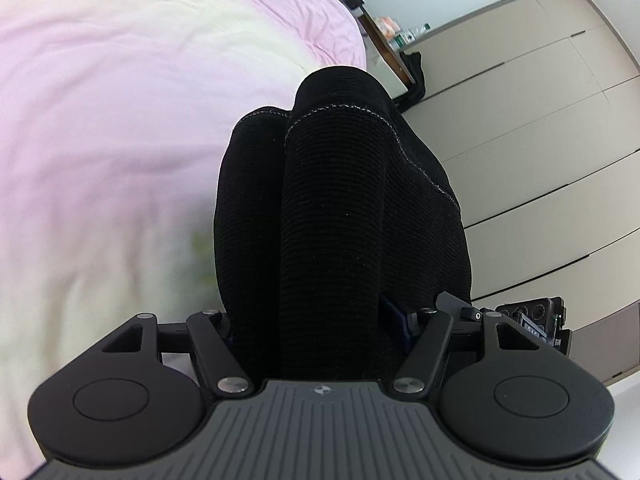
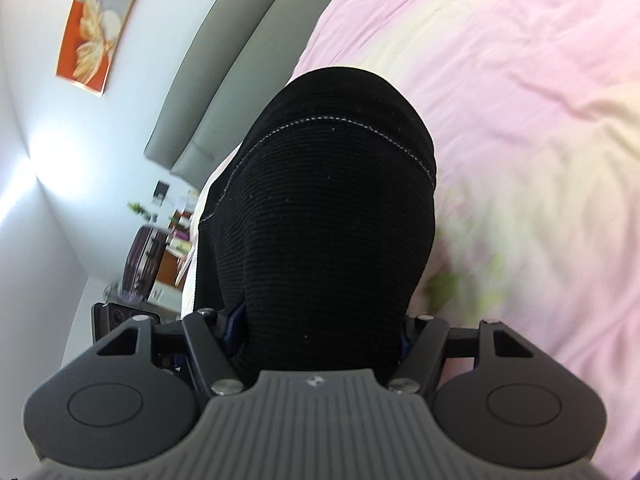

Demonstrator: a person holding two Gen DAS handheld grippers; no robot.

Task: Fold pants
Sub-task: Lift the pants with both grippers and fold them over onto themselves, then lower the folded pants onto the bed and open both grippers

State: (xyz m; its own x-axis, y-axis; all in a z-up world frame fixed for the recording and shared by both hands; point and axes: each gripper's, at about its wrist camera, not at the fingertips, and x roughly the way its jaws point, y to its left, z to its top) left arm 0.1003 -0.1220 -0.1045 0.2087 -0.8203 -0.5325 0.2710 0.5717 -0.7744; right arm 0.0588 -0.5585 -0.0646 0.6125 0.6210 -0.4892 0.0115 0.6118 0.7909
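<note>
Black ribbed cloth fills the space between the fingers of each tool. The left tool (image 1: 320,320) is clenched on a thick bunch of the pants (image 1: 340,200), and the right tool (image 2: 316,320) is clenched on another bunch of the pants (image 2: 320,208). In both views the cloth runs straight out from the tool, away from the camera, with a pale stitched seam seen across its far end. The pants are held up in the air over the bed (image 1: 100,120), not laid on it. Neither hand seems nearer than the other, since each has its own end. The next move is judged to depend on the stretch of cloth between the two tools, which cannot be seen. Beyond the bed, cupboard doors (image 1: 540,140) are seen on one side and a wall picture (image 2: 96,28) on the other.
</note>
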